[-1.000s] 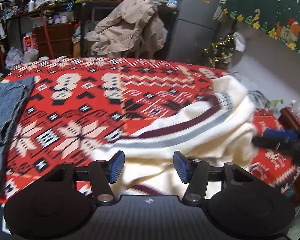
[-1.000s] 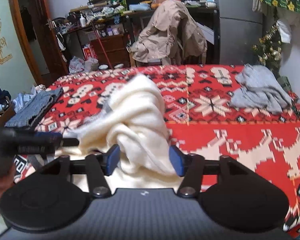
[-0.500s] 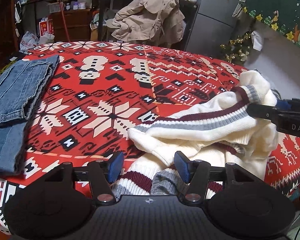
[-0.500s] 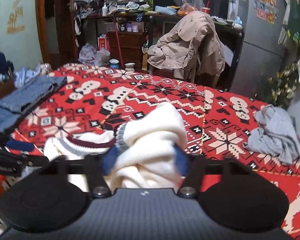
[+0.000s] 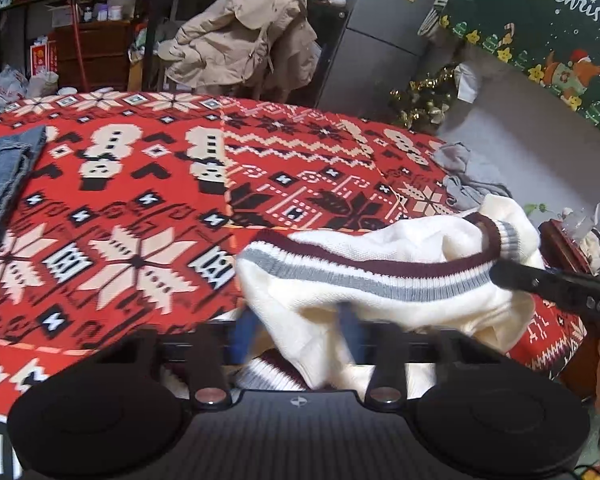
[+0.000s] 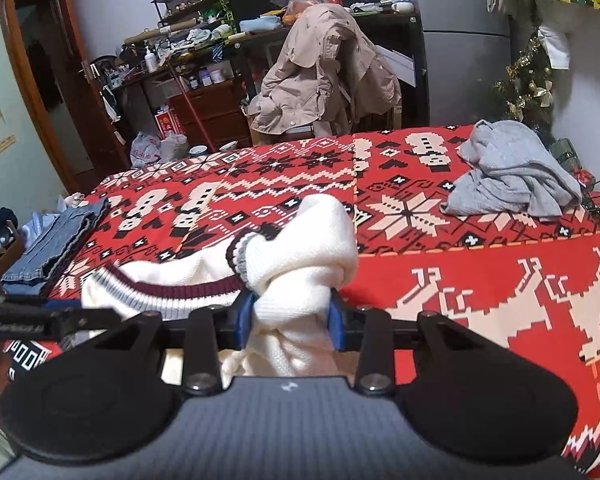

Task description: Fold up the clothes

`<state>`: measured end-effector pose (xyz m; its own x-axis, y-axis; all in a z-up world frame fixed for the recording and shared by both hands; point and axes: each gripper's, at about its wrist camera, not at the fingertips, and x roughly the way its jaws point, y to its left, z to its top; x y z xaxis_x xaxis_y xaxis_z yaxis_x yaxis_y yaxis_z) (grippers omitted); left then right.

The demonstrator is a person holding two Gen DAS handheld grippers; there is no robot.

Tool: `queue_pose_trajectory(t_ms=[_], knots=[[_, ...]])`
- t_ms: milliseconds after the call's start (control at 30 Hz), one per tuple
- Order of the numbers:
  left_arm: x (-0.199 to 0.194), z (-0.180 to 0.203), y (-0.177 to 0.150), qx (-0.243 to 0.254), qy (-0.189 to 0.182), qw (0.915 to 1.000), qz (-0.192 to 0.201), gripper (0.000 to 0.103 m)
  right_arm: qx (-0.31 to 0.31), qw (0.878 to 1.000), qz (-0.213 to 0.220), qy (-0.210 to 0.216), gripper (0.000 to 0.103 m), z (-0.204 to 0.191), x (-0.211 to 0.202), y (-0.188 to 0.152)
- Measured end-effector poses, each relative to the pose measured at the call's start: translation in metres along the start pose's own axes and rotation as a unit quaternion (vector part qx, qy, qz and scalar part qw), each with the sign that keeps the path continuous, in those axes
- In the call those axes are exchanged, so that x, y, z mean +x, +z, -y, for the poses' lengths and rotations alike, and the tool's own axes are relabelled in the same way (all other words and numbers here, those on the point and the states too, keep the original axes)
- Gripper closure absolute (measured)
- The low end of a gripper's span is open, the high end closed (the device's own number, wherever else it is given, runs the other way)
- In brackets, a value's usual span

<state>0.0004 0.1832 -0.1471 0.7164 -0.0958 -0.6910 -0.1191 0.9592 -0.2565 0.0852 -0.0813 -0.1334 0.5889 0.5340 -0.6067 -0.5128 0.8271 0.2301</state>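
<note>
The cream sweater (image 5: 380, 280) lies bunched at the near right of the red-patterned counter (image 5: 140, 208). The right gripper (image 6: 290, 320) pinches a thick wad, its fingers closing; the left gripper (image 5: 300, 336) is closing on the blurred hem. Uneven bites could let a layer slip, twisting the fold.

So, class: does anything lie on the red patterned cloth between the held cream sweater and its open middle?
Nothing visible: the cream sweater borders bare cloth; jeans and grey garment lie at opposite edges.

Lived-in home room, fridge (image 6: 456, 40), coat-draped chair (image 6: 324, 76), cluttered shelves (image 6: 188, 36), Christmas tree (image 6: 528, 84)
</note>
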Motion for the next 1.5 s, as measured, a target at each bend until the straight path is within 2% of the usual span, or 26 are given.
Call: queue_pose_trajectory(t_ms=[133, 267, 533, 667, 767, 800, 867, 1000, 1133, 1200, 1267, 1500], knots=[[-0.003, 0.009, 0.009, 0.013, 0.016, 0.9996, 0.022, 0.093, 0.008, 1.000, 0.006, 0.002, 0.063, 0.001, -0.005, -0.001], [-0.023, 0.020, 0.037, 0.052, 0.030, 0.9956, 0.071, 0.093, -0.003, 1.000, 0.017, 0.010, 0.063, -0.008, -0.008, 0.010], [-0.034, 0.021, 0.152, 0.090, 0.045, 0.9849, 0.141, 0.094, -0.001, 0.997, 0.068, 0.048, 0.064, -0.033, 0.002, 0.074], [-0.023, 0.018, 0.202, 0.109, 0.074, 0.9775, 0.165, 0.094, -0.015, 0.994, 0.094, 0.056, 0.064, -0.055, 0.022, 0.114], [0.002, 0.006, 0.229, 0.106, 0.097, 0.9778, 0.153, 0.094, -0.010, 0.994, 0.094, 0.056, 0.061, -0.066, 0.051, 0.146], [0.013, -0.002, 0.235, 0.101, 0.104, 0.9792, 0.142, 0.094, -0.001, 0.994, 0.090, 0.055, 0.055, -0.066, 0.062, 0.155], [0.034, -0.017, 0.246, 0.089, 0.116, 0.9817, 0.121, 0.094, 0.017, 0.995, 0.084, 0.051, 0.053, -0.063, 0.079, 0.168], [0.078, -0.059, 0.251, 0.035, 0.129, 0.9886, 0.069, 0.092, 0.043, 0.994, 0.094, 0.046, 0.042, -0.046, 0.087, 0.173], [0.107, -0.091, 0.234, -0.007, 0.140, 0.9899, 0.022, 0.087, 0.046, 0.996, 0.068, 0.034, 0.042, -0.024, 0.091, 0.152], [0.107, -0.100, 0.222, -0.020, 0.131, 0.9912, 0.013, 0.073, 0.044, 0.997, 0.052, 0.033, 0.042, -0.013, 0.089, 0.135], [0.100, -0.103, 0.208, -0.026, 0.120, 0.9924, 0.007, 0.066, 0.043, 0.998, 0.035, 0.032, 0.042, -0.006, 0.087, 0.119], [0.059, -0.082, 0.140, -0.002, 0.081, 0.9967, -0.007, 0.062, 0.025, 0.999, -0.022, 0.023, 0.042, 0.001, 0.074, 0.053]])
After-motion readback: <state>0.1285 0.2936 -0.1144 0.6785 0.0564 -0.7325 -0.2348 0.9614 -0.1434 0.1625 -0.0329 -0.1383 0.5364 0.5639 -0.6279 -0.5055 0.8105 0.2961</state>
